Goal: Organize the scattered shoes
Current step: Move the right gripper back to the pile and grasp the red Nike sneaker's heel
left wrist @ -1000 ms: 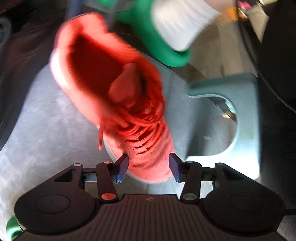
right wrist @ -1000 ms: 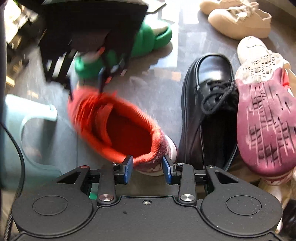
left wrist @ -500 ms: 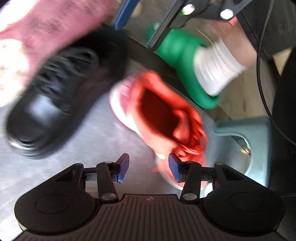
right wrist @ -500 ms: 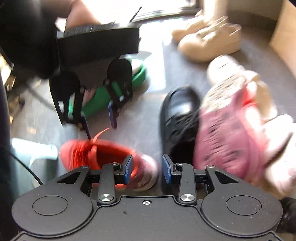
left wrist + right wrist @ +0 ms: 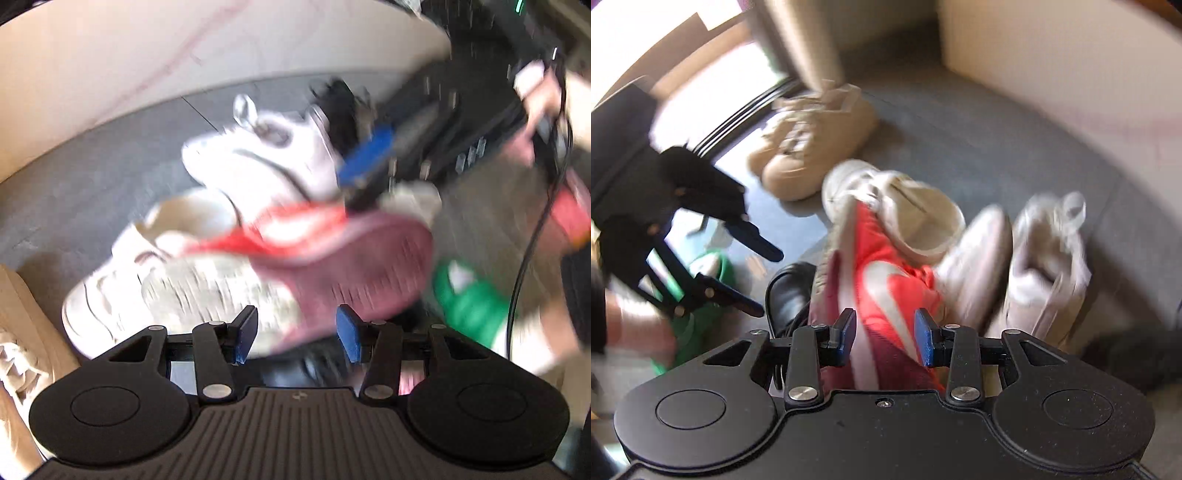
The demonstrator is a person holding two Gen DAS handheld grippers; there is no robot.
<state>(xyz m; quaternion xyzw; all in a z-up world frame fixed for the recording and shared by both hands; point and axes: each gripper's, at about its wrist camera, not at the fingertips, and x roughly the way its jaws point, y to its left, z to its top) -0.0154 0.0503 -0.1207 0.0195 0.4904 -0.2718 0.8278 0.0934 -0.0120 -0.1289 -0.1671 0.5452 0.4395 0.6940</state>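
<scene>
Both views are blurred by motion. A red sneaker with a white swoosh and dark pink sole lies on its side (image 5: 886, 280), also in the left wrist view (image 5: 332, 254). My right gripper (image 5: 885, 338) is open, its blue pads either side of that sneaker's heel end. My left gripper (image 5: 295, 336) is open just above the pink sole, holding nothing. White sneakers (image 5: 258, 162) lie behind it. A black leather shoe (image 5: 788, 291) lies left of the red one. The left gripper also shows in the right wrist view (image 5: 757, 277), open.
A pair of beige shoes (image 5: 812, 147) sits by the window track. Pale sneakers (image 5: 1045, 266) lie at right. The person's foot wears a green slipper (image 5: 472, 302). A cream wall (image 5: 147, 66) borders the grey floor (image 5: 979, 122). A cardboard box edge (image 5: 18, 314) is at far left.
Both grippers have swung away from the red lace-up shoe by the pale stool to the pile with the sideways red swoosh sneaker and white shoes. Both stayed open and empty.
</scene>
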